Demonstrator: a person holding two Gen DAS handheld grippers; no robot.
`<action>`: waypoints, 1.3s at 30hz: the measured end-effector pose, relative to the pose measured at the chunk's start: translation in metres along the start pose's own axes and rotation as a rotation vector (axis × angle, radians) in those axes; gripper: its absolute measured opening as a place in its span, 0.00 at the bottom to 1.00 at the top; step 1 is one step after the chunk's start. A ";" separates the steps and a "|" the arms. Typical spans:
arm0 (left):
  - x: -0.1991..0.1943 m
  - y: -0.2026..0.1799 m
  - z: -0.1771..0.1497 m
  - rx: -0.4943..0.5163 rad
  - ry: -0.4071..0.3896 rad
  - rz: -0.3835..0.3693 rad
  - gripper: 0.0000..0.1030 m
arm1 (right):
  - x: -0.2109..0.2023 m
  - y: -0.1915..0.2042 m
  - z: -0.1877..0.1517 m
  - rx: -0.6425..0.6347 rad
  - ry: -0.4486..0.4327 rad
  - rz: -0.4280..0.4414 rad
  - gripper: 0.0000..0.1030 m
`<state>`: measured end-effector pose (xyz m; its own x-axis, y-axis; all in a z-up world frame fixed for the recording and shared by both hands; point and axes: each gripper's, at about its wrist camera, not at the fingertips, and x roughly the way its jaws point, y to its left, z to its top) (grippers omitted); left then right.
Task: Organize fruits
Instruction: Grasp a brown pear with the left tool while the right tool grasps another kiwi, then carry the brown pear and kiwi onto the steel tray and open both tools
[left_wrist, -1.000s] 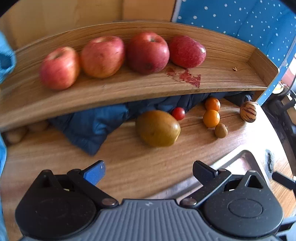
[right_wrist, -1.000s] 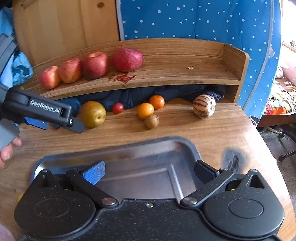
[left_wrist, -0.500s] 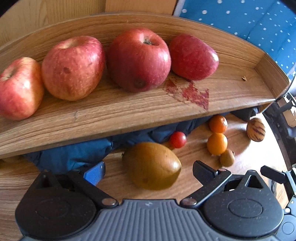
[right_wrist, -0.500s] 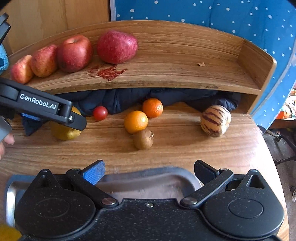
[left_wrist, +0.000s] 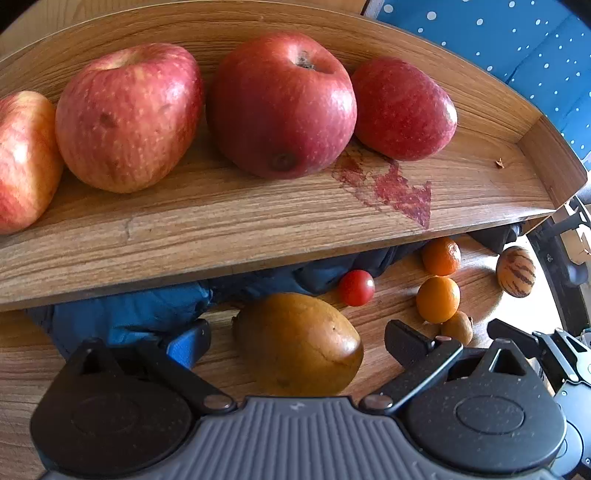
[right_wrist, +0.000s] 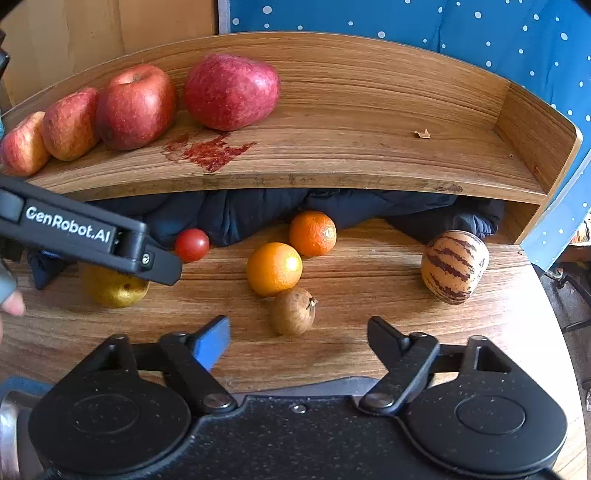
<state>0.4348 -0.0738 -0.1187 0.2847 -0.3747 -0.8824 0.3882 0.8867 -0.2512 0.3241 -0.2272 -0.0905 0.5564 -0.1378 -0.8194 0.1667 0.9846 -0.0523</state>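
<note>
Several red apples (left_wrist: 282, 103) line the wooden shelf (left_wrist: 221, 221). Below it on the table lies a brown-yellow pear (left_wrist: 299, 343), which sits between the open fingers of my left gripper (left_wrist: 295, 338), untouched by either pad. In the right wrist view the left gripper's body (right_wrist: 85, 232) covers part of the pear (right_wrist: 110, 291). My right gripper (right_wrist: 297, 332) is open just in front of a small brown fruit (right_wrist: 293, 310). Behind that fruit lie two oranges (right_wrist: 274, 268), a cherry tomato (right_wrist: 192, 244) and a striped melon (right_wrist: 454, 271).
Dark blue cloth (right_wrist: 258, 214) is stuffed under the shelf. A metal tray's rim (right_wrist: 9, 424) shows at the lower left of the right wrist view. A red stain (right_wrist: 207, 149) marks the shelf. A blue dotted fabric (right_wrist: 406, 22) hangs behind. A hand (right_wrist: 11, 302) holds the left gripper.
Both grippers have moved forward toward the fruit. The left one now has the pear between its open fingers; the right one has passed over the tray and come close to the small brown fruit.
</note>
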 end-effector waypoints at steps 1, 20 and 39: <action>0.000 0.000 -0.001 -0.007 -0.005 -0.001 0.97 | 0.001 0.000 0.000 -0.003 0.000 -0.003 0.72; -0.023 0.014 -0.019 -0.096 -0.053 -0.027 0.69 | 0.000 0.006 0.000 -0.029 -0.035 0.040 0.27; -0.065 0.006 -0.066 -0.073 -0.029 -0.057 0.68 | -0.060 0.019 -0.037 -0.038 -0.091 0.115 0.27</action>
<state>0.3606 -0.0264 -0.0893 0.2899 -0.4318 -0.8541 0.3403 0.8806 -0.3298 0.2641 -0.1962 -0.0631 0.6416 -0.0317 -0.7664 0.0682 0.9975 0.0158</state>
